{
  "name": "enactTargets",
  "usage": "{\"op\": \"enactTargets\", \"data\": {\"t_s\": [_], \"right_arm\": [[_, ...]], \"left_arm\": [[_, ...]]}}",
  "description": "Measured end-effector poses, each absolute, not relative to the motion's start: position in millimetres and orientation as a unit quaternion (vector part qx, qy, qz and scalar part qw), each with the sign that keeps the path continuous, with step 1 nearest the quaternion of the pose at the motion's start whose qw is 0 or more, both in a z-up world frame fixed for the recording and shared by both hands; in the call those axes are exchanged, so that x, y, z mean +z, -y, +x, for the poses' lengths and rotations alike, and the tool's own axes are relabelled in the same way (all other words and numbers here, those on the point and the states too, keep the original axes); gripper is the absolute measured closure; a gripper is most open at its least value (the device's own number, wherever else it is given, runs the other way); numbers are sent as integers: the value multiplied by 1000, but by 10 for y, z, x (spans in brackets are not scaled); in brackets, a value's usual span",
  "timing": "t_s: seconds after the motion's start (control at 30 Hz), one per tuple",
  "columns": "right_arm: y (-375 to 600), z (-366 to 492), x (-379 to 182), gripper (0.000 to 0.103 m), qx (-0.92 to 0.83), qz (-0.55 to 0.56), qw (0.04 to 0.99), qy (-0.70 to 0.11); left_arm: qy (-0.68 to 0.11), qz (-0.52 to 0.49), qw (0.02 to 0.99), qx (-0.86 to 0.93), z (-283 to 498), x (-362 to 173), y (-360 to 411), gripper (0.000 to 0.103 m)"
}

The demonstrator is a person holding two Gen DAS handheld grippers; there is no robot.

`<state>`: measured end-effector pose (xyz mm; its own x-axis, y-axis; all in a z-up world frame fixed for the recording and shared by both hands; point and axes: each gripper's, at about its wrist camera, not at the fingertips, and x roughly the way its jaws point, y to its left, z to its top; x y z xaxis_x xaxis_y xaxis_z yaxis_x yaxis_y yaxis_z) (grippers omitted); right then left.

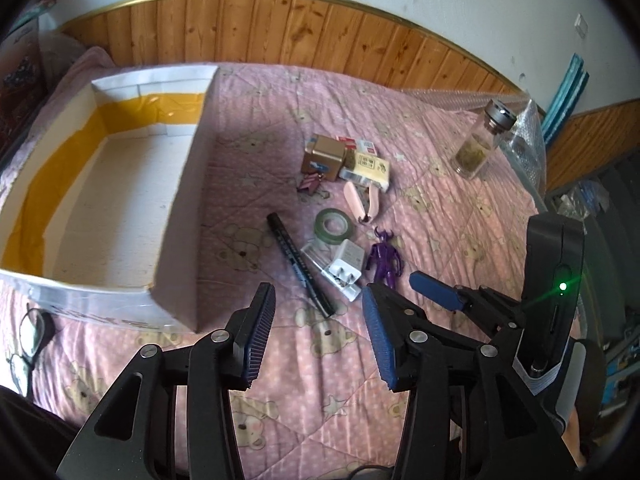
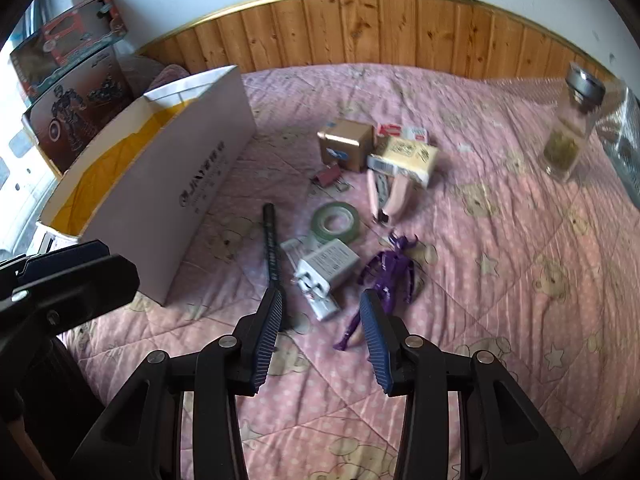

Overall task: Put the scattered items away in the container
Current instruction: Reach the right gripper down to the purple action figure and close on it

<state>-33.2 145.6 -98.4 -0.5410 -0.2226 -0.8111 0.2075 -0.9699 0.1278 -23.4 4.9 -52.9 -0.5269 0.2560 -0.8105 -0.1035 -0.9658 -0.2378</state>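
Fingers of both grippers are spread apart and pinch nothing. Left gripper point(image 1: 318, 312), at the lower centre of the left wrist view, hangs above the pink quilt point(image 1: 440, 208), its tips framing the near end of the black marker point(image 1: 301, 266). Right gripper point(image 2: 320, 312), at the lower centre of the right wrist view, hangs above the quilt with the white charger point(image 2: 326, 266) just beyond the gap between its tips and the purple figure point(image 2: 386, 276) partly behind its right-hand finger.

The open white box point(image 1: 180, 216) with a yellow inner lining fills the left of the left wrist view; its floor is bare.

Scattered items lie together at mid-frame, right of the box:
- marker, nearest the box, running diagonally;
- roll of green tape point(image 1: 334, 224), flat, just beyond the charger;
- pink stapler point(image 1: 362, 200), hinged open;
- binder clip point(image 1: 310, 184), beside a small gold carton point(image 1: 324, 156);
- cream packet point(image 1: 366, 168), touching the carton.

A glass jar point(image 1: 478, 142) with a grey lid stands upright, well apart, at the upper right. Eyeglasses point(image 1: 30, 336) lie at the lower left, beside the near wall of the box. Wood panelling point(image 1: 320, 32) runs along the back.
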Motion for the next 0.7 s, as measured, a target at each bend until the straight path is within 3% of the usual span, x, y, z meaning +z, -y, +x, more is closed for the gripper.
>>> {"op": "enactTargets", "data": {"t_s": [0.4,0.7], "right_arm": [[-1864,-502,-1349,60,-854,498,117,92],[-1857,-766,-1579,60,-846,514,101,105]], "left_arm": [[102,-530,110,835,-698,-1084,-201,55],[115,-544,139,820,-957,-1323,-333,55]]}}
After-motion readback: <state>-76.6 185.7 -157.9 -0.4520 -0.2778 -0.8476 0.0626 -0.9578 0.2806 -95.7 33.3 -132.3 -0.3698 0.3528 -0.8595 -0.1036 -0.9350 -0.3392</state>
